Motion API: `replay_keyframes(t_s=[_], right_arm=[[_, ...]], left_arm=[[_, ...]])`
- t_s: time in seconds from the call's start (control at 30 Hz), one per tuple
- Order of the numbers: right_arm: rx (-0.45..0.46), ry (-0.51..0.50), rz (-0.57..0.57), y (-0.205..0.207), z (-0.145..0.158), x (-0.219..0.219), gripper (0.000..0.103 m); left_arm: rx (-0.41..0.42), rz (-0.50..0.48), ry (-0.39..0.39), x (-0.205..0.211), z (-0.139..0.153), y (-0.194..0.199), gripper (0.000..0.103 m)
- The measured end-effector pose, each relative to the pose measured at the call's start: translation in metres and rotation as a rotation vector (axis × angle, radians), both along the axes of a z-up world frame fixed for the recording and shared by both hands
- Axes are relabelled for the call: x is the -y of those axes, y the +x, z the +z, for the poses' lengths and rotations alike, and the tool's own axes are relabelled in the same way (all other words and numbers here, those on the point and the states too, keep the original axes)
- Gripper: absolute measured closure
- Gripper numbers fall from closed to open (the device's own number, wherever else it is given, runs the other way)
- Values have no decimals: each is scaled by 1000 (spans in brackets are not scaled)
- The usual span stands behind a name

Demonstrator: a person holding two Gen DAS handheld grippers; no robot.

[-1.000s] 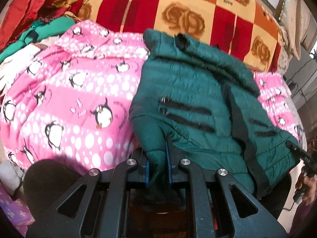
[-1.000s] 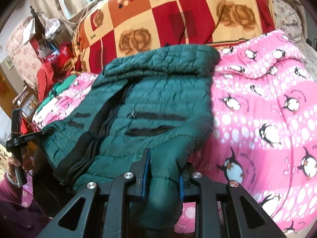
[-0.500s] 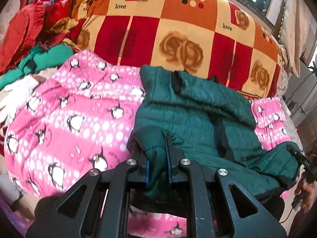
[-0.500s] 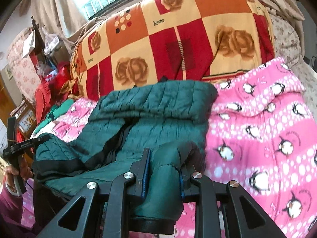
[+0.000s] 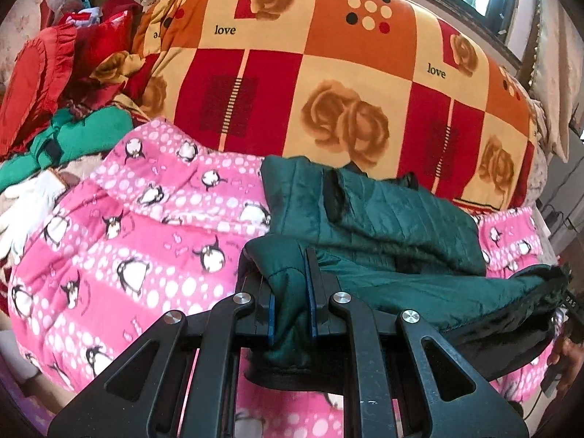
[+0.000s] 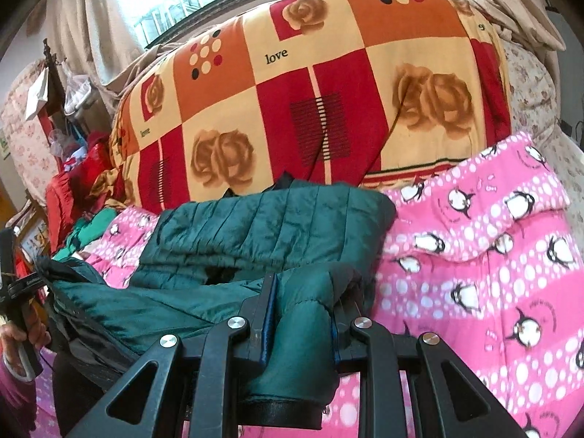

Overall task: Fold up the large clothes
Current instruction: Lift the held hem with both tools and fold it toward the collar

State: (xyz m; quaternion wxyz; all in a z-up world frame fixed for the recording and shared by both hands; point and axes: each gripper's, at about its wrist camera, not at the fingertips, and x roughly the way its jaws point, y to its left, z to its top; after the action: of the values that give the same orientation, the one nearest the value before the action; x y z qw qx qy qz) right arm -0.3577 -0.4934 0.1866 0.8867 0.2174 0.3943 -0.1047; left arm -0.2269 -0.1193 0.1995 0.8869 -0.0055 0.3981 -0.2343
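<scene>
So the big change over the last second: the bottom half of the green puffer jacket has come up off the bed. A moment back it lay spread flat on the pink penguin blanket with the pocket zips and front placket showing; now the hem end is lifted and carried toward the collar end, and those zips are hidden under the rising flap. Reads to me like the bottom-to-top fold is about halfway through, with the laying-down and smoothing not yet done.

Both claws are clamped on fabric. The left claw is pinching one hem corner of the jacket, a wad of it bulging between the blue pads. The right claw is pinching the other corner, with a fatter bunch in it.

View differences: the left wrist camera shows the pile of red and green clothes at the bed's far left and a white garment beside it. The right wrist camera shows the window, curtain and the person's hand on the left claw's handle, plus the dark gap under the lifted flap. Both show the rose-patterned quilt bundled behind the jacket.
</scene>
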Motion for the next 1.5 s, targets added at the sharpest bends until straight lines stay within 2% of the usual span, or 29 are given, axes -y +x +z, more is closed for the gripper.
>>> replay_keyframes(t_s=[0.27, 0.8, 1.13, 1.5], right_arm=[[-4, -18, -39, 40, -7, 23, 82], [-45, -38, -107, 117, -33, 70, 82], [-87, -41, -123, 158, -61, 92, 82], [-135, -11, -165, 191, -102, 104, 82]], left_arm=[[26, 39, 4, 23, 5, 38, 91], [50, 90, 76, 72, -2, 113, 91], [10, 140, 102, 101, -30, 162, 91], [-27, 174, 151, 123, -65, 190, 91]])
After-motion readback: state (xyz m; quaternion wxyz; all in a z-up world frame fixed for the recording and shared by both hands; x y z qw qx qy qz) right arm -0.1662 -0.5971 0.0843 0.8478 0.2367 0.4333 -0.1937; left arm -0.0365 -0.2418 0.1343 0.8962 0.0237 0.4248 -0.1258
